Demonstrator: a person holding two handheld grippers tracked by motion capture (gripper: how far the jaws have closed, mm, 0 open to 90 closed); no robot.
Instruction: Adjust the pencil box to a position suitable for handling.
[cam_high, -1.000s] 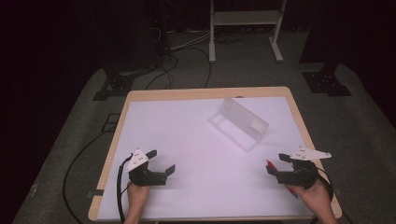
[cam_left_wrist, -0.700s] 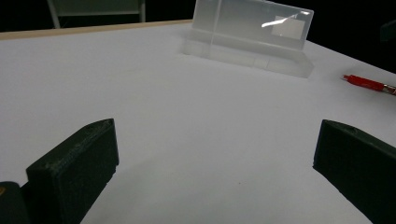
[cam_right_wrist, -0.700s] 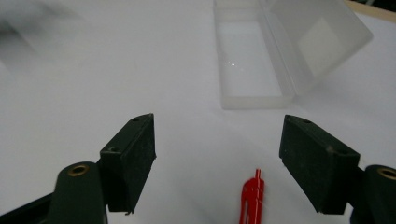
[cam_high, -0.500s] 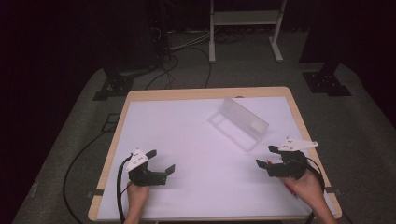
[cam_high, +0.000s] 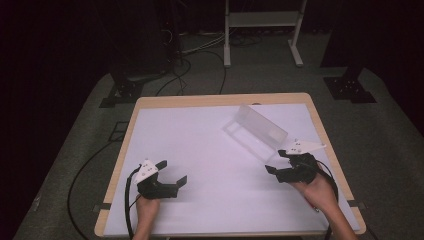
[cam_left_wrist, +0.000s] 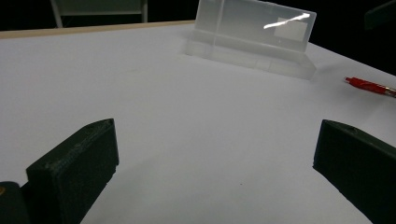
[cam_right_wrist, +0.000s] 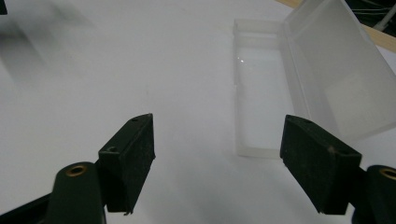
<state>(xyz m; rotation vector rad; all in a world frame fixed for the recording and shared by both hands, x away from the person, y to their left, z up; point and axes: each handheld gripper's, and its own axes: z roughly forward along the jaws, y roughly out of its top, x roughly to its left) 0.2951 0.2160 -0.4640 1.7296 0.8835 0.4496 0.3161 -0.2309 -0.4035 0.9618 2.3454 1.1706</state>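
The right gripper (cam_high: 281, 163) had its jaws wide apart and held nothing. The clear box (cam_right_wrist: 299, 84) lay just ahead of it, its lid tipped up on the far side. To do this well, it should go slowly toward the box. The left gripper (cam_high: 172, 172) was open too, far from the box.

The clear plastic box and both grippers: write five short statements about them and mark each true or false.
1. The clear plastic box stands open, lid raised. True.
2. The right gripper grips the box. False: its jaws are apart and hold nothing, short of the box.
3. The left gripper is open. True.
4. A red pen lies inside the box. False: it lies on the table beside it.
5. The box holds nothing. True.
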